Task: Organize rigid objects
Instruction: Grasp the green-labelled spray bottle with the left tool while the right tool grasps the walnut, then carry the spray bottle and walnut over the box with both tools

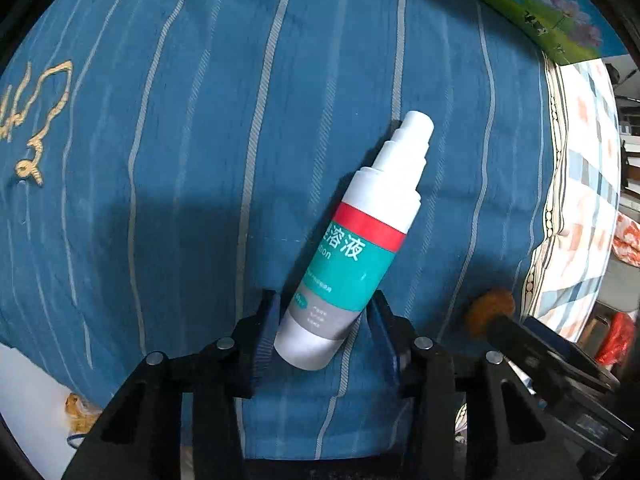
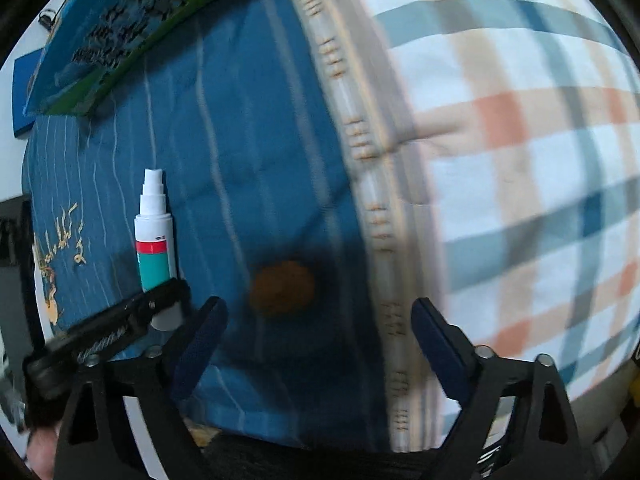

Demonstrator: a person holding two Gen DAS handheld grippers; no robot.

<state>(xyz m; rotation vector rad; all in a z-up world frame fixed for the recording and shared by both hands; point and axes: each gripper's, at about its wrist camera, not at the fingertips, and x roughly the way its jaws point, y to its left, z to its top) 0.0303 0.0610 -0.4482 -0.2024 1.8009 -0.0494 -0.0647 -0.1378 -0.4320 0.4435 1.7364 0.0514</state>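
Note:
A white spray bottle (image 1: 352, 256) with a red band and a teal label lies on the blue striped cloth (image 1: 180, 140), nozzle pointing away. Its base sits between the fingers of my left gripper (image 1: 324, 332). The left pad is against it, and a sliver of cloth shows at the right pad. The right wrist view shows the same bottle (image 2: 154, 236) at the left. A round brown object (image 2: 282, 286) rests on the cloth ahead of my right gripper (image 2: 320, 340), which is open and apart from it. That brown object (image 1: 490, 308) also appears low right in the left wrist view.
A green and blue printed carton (image 2: 112, 40) lies at the far edge of the cloth. A plaid quilt (image 2: 520, 160) borders the cloth on the right. A white surface (image 1: 32, 400) shows at the lower left. Gold embroidery (image 1: 44, 120) marks the cloth's left part.

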